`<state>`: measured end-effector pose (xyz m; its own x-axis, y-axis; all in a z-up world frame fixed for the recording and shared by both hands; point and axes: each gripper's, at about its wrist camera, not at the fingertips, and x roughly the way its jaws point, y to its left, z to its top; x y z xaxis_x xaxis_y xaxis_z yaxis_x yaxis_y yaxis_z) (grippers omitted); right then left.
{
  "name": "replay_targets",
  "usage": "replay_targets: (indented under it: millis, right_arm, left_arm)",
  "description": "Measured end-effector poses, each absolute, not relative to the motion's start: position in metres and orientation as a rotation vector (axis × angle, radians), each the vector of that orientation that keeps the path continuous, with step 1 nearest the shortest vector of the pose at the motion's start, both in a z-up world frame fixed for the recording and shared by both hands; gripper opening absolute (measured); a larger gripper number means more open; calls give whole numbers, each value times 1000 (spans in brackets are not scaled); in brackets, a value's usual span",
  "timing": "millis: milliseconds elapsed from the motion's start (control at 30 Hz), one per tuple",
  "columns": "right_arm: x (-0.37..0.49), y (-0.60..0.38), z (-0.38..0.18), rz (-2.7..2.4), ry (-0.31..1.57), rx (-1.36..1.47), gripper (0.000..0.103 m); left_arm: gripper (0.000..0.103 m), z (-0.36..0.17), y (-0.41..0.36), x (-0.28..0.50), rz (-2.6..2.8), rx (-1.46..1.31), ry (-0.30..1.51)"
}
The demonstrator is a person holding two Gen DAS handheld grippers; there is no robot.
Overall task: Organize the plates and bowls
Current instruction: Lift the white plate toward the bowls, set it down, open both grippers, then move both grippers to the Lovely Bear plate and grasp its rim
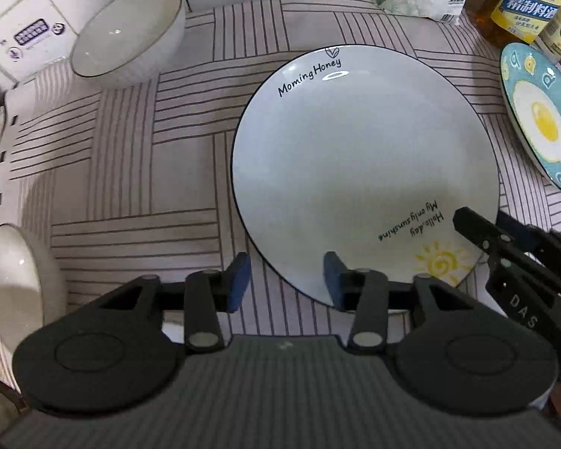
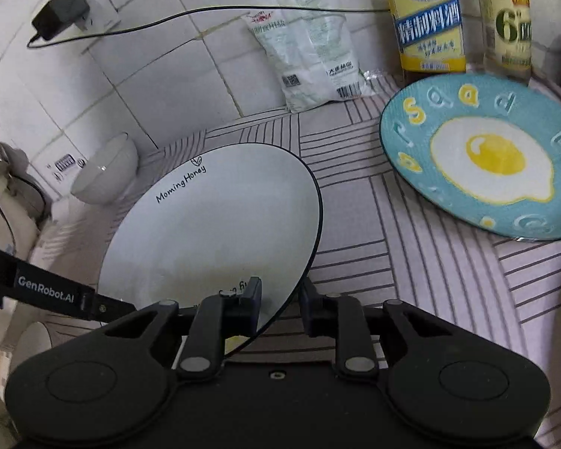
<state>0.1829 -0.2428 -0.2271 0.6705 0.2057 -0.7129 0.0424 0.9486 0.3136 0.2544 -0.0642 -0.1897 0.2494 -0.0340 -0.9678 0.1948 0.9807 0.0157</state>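
Far left on the striped worktop (image 1: pixel 131 194), a white bowl (image 1: pixel 15 284) sits near the front edge. A second bowl (image 1: pixel 131 33) leans tilted against the tiled wall further back, probably parked out of the way until the plates are sorted.

Next comes the left gripper (image 1: pixel 287 280), pointing steeply down over the near rim of the white plate (image 1: pixel 355 164). Its jaws stand moderately apart: one blue pad is over the plate's edge, the other over the cloth, and neither presses on the rim.

The plate lies flat in the middle. The right gripper (image 2: pixel 280 305) straddles its right edge, jaws narrow, one finger above the rim and one outside it. A small gap shows, so I would not call it a grip.

Further right lies the blue egg-patterned plate (image 2: pixel 482 157), likely the stacking partner. The bottles (image 2: pixel 426 18) and a bag (image 2: pixel 310 48) stand along the wall behind.
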Motion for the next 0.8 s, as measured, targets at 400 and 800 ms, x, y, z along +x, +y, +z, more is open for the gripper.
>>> replay_targets:
  millis: [400, 800]
  right_arm:
    - [131, -243, -154, 80, 755, 190, 64]
    - [55, -257, -91, 165, 687, 187, 73]
  left_arm:
    - [78, -131, -61, 192, -147, 187, 1182]
    - [97, -65, -76, 118, -177, 311, 1020]
